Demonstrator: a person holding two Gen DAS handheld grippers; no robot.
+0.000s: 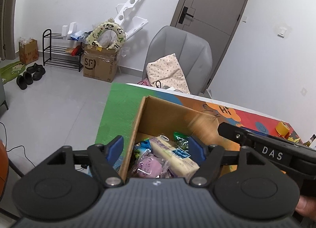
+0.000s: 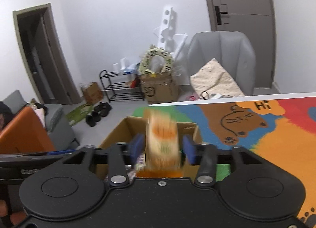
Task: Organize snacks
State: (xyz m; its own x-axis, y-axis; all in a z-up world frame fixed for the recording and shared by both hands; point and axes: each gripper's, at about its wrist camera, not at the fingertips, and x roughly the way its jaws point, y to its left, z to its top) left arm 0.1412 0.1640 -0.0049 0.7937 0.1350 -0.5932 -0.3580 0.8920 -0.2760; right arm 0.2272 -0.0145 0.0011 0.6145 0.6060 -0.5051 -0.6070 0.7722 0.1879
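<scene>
An open cardboard box [image 1: 158, 113] stands on the colourful table mat and holds several snack packets, among them a long cream packet [image 1: 173, 154], a purple packet [image 1: 148, 166] and a green one [image 1: 180, 139]. My left gripper [image 1: 156, 149] is open and empty, straddling the box's left wall. My right gripper [image 2: 162, 147] is open above the box [image 2: 122, 129]. A blurred cream and orange snack packet [image 2: 162, 141] is between its pads, not touching them. The same packet shows as an orange blur [image 1: 199, 127] in the left wrist view.
The colourful mat [image 2: 276, 129] covers the table to the right. A yellow tape roll [image 1: 282, 127] lies at the far right edge. A grey chair [image 1: 177, 54] with a cushion stands behind the table. An orange and grey sofa [image 2: 29, 135] is to the left.
</scene>
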